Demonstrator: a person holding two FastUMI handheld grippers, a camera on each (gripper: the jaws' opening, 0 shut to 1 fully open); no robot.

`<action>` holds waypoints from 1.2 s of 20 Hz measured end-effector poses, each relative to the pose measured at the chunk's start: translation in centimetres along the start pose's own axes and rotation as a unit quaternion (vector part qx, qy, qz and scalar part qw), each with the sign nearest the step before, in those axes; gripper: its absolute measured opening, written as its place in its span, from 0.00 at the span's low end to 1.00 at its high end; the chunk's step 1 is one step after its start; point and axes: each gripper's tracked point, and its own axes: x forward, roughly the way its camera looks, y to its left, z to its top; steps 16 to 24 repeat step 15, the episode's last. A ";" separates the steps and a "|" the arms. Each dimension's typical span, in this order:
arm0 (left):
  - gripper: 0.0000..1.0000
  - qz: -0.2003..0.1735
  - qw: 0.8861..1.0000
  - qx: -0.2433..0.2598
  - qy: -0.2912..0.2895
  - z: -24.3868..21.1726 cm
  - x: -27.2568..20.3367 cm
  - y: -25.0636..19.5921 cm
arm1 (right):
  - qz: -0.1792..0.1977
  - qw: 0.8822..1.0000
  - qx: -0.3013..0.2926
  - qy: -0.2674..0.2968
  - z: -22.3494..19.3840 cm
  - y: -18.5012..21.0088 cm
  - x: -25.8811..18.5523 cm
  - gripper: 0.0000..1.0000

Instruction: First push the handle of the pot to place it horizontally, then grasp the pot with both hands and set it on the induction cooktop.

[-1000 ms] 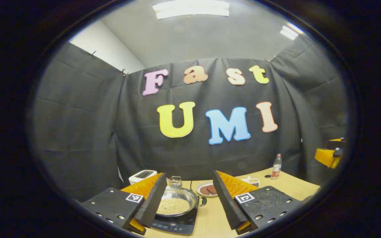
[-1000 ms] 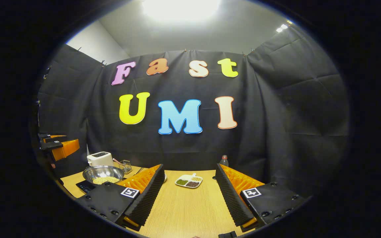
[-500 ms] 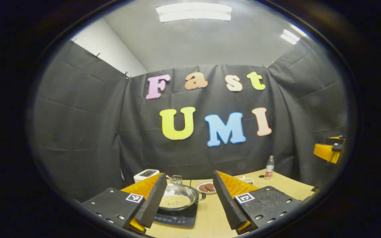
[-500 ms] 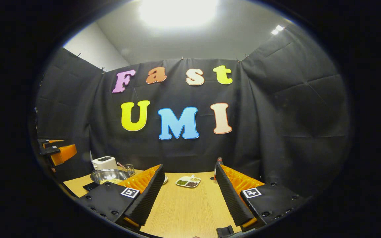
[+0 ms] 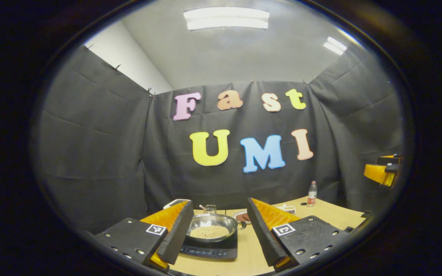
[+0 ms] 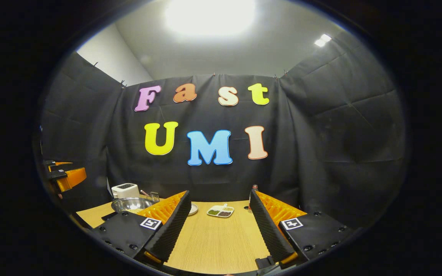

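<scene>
Pot [image 5: 213, 227] w/ beans sits on cooktop [image 5: 210, 250], ahead btwn my left tool [image 5: 216, 230] fingers. Both my tools, incl. right tool [image 6: 218, 224], gape wide, holding nothing, above table [image 6: 213, 241].

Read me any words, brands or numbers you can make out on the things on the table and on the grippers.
No text here is legible enough to quote.
Label on the bottle: too small to read.
Front panel of the induction cooktop: faint markings, too small to read.
Coded squares on the gripper bodies: black-and-white patterns, not words.
</scene>
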 end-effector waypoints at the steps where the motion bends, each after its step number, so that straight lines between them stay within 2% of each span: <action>1: 0.82 0.000 1.000 -0.001 -0.001 0.0 -0.3 0.0 | -0.002 1.000 -0.004 0.002 -0.2 -0.2 -0.2 0.97; 11: 0.82 -0.001 1.000 -0.006 -0.001 0.0 -0.8 -0.8 | -0.013 1.000 -0.012 -0.005 0.7 -0.9 -1.6 0.97; 13: 0.85 -0.003 1.000 -0.004 -0.001 0.1 -0.9 -1.0 | -0.012 1.000 -0.013 -0.005 0.6 -1.0 -1.6 0.97; 15: 0.82 -0.003 1.000 -0.003 0.001 0.0 -1.2 -1.2 | -0.013 1.000 -0.011 -0.005 0.7 -1.1 -1.8 0.97; 24: 0.82 -0.003 1.000 -0.003 0.001 0.0 -1.2 -1.2 | -0.013 1.000 -0.011 -0.005 0.7 -1.1 -1.8 0.97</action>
